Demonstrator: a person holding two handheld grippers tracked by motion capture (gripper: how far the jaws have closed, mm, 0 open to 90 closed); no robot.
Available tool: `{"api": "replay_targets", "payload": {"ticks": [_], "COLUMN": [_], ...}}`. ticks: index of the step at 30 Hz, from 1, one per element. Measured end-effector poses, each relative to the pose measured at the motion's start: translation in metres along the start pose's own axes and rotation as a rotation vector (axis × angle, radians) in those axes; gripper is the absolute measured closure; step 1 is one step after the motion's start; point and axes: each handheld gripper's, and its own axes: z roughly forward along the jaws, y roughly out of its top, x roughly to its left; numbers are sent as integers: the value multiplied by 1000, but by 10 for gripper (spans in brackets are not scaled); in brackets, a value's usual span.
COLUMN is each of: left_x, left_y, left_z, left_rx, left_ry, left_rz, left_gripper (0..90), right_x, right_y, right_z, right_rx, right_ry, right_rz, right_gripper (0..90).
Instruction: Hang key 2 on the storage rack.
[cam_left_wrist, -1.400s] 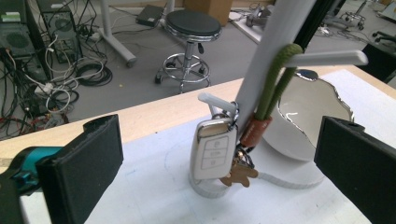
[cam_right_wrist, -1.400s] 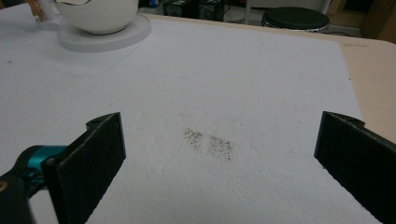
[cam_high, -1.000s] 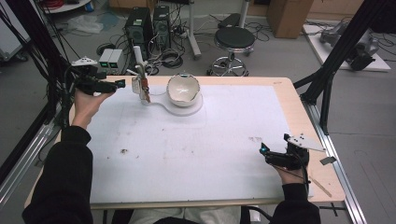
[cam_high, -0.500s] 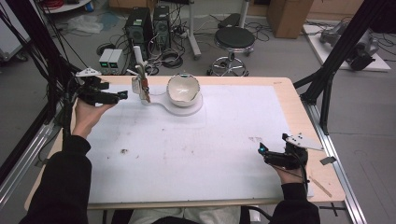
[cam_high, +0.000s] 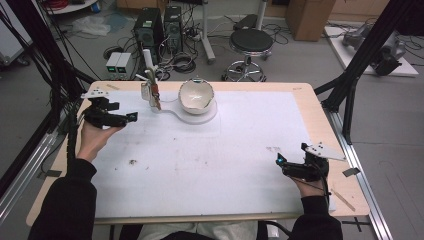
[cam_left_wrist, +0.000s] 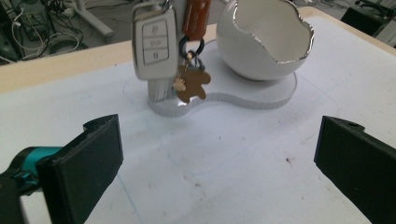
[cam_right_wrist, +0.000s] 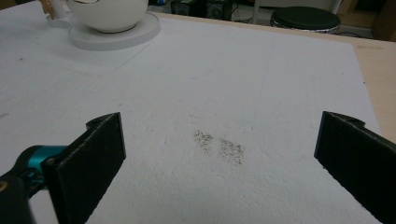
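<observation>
A white car key fob (cam_left_wrist: 154, 42) hangs from a small stand (cam_high: 149, 80) with an orange strap (cam_left_wrist: 195, 17) and a brown bear-shaped tag (cam_left_wrist: 190, 85). Beside it a white egg-shaped bowl (cam_left_wrist: 264, 39) with a jagged rim rests on the same white base (cam_high: 200, 117). My left gripper (cam_high: 129, 118) (cam_left_wrist: 217, 163) is open, low over the mat, pointing at the keys a short way off. My right gripper (cam_high: 281, 161) (cam_right_wrist: 219, 158) is open above the mat at the front right, nothing between its jaws.
A white mat (cam_high: 210, 160) covers most of the wooden table (cam_high: 320, 120). It bears a dark smudge (cam_right_wrist: 219, 147) ahead of the right gripper and another smudge (cam_high: 133, 162) at the left. Black frame legs (cam_high: 350, 95) stand at the right edge.
My left gripper has moved nearer and to the right, from off the table's left edge onto the mat. The right gripper has stayed about where it was.
</observation>
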Motion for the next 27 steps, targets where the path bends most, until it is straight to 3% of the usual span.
{"api": "replay_targets", "payload": {"ticks": [10, 14, 27], "left_x": [-5, -10, -29], "left_y": [-20, -22, -52], "left_z": [-9, -10, -21], "left_rx": [34, 53, 90], "left_ry": [-2, -32, -60], "left_rz": [16, 23, 51], "left_gripper": [17, 17, 17], "right_x": [0, 0, 0], "right_y": [0, 0, 0], "right_z": [1, 1, 1], "right_rx": [5, 3, 8], "right_ry": [5, 4, 4], "right_rz": [-9, -13, -6], "right_gripper": [10, 10, 10]}}
